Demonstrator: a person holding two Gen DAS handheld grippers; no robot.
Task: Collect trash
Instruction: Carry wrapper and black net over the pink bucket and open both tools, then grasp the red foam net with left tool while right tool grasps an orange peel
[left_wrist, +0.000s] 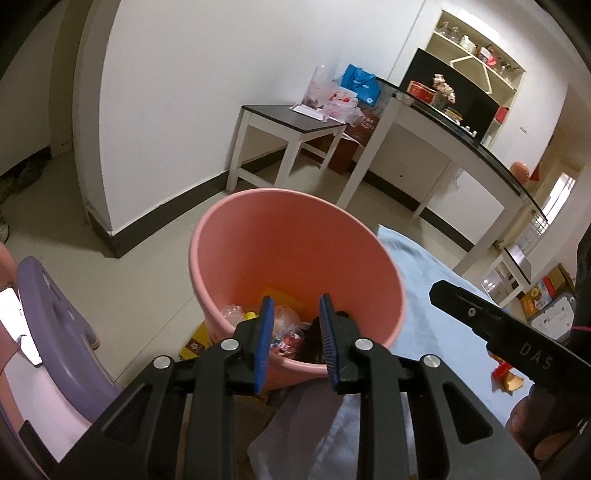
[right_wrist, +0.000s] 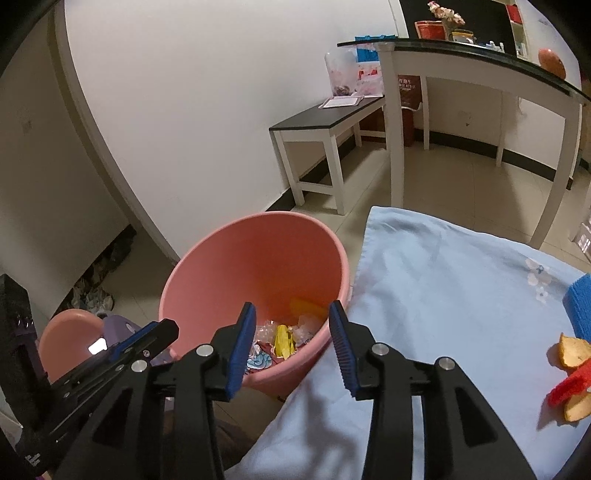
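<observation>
Both grippers, left (left_wrist: 297, 341) and right (right_wrist: 291, 347), hover over the bin (right_wrist: 221, 266), fingers apart, empty. The peels (right_wrist: 572, 354) on the tabletop (right_wrist: 443, 295) look light and limp. Pinch them by an edge.

White walls (right_wrist: 192, 110), pale tiled floor (right_wrist: 461, 177), dark-topped white bench (right_wrist: 325, 122), glass-topped console table (right_wrist: 480, 55).

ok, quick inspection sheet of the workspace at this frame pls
Surface: table under a light blue cloth, mostly bare.
Job's things: pink bin on the floor at the table edge, wrappers and yellow trash in its bottom; orange peel and a red scrap on the cloth.
Clutter: blue object at the cloth's right edge.
Grippers: left gripper open, empty, over the bin; right gripper open, empty.
Cables: nothing seen.
Surroundings: purple stool, dark-topped bench, glass-topped counter, shelves.
</observation>
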